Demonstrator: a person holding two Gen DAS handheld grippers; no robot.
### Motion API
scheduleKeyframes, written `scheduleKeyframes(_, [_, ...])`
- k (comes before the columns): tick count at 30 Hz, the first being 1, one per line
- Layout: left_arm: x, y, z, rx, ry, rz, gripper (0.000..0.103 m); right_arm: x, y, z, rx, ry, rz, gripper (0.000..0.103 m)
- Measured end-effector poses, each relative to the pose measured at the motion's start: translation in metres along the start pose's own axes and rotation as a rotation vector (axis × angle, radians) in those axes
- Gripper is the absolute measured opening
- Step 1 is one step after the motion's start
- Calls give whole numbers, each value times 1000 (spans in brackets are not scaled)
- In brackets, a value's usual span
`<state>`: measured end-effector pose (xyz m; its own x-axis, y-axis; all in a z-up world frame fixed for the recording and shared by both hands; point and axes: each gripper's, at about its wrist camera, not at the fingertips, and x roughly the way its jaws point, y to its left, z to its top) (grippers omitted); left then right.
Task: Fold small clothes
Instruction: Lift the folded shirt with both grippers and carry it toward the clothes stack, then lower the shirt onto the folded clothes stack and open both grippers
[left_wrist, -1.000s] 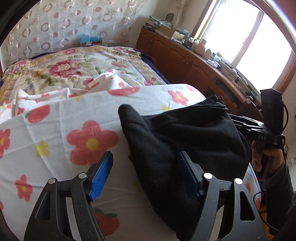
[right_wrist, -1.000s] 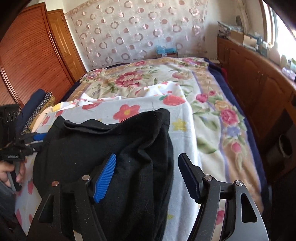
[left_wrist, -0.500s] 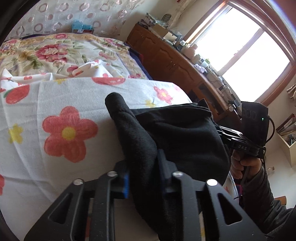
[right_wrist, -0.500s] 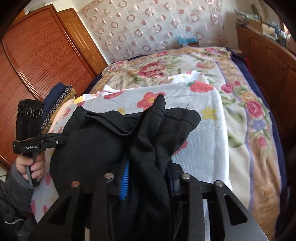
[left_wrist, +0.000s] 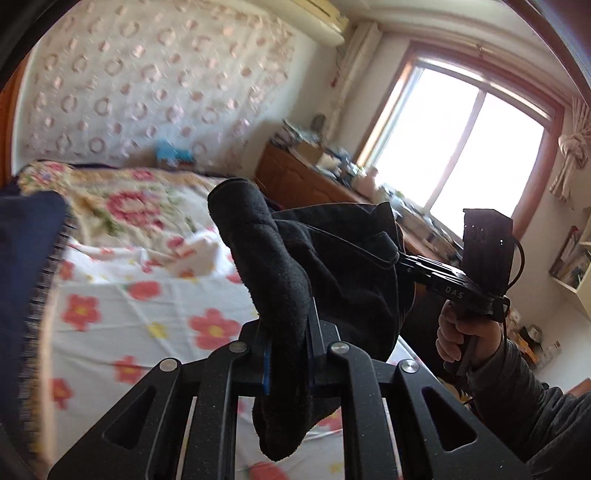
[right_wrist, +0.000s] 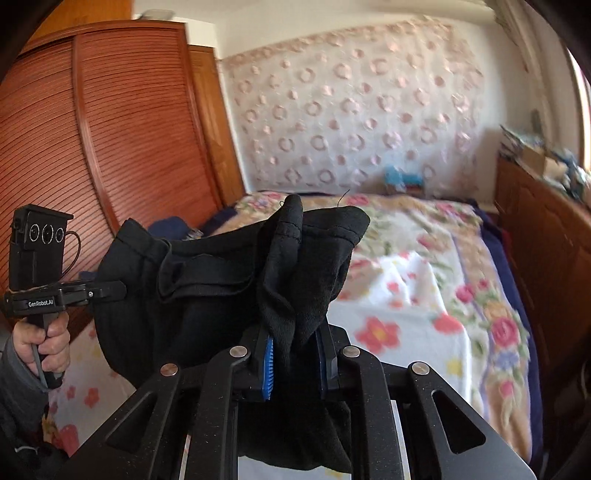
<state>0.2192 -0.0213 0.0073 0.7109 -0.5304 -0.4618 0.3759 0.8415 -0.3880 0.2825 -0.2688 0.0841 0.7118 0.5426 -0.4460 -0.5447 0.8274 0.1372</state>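
Both hands are holding their grippers up above the bed, each one aiming forward and tilted a bit downward. The left hand is wrapped around its pistol-style handle at the left edge of the right wrist view, grey sleeve trailing off the bottom. The right hand is doing the same over on the right side of the left wrist view.

The left claw is squeezing in on a thick bunch of the black garment — its jaws are closing, and the cloth is packed tight between the blue pads, sticking up past the fingers in a rounded lump and also drooping out underneath. The right claw is closing too, with another wad of the same black garment pinched between its pads; one folded edge is poking straight up above the fingers.

So the garment is hanging in the air, stretched between the two claws and sagging in the middle, lifted clear of the white flowered sheet spread on the bed. From the left wrist view the far end of the cloth is running right into the tip of the right claw; from the right wrist view it is reaching over to the left claw beside the wooden wardrobe.

The background is blurry in both views.
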Motion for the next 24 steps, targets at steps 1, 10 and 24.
scheduleKeyframes(1, [-11, 6, 2, 1, -20, 24, 14, 6, 10, 10, -21, -9, 23, 17])
scheduleKeyframes(10, [-126, 98, 7, -102, -226, 304, 14, 107, 138, 121, -295, -46, 218, 17])
scheduleKeyframes(24, [-106, 181, -64, -343, -157, 492, 14, 332, 261, 209, -393, 147, 200, 17])
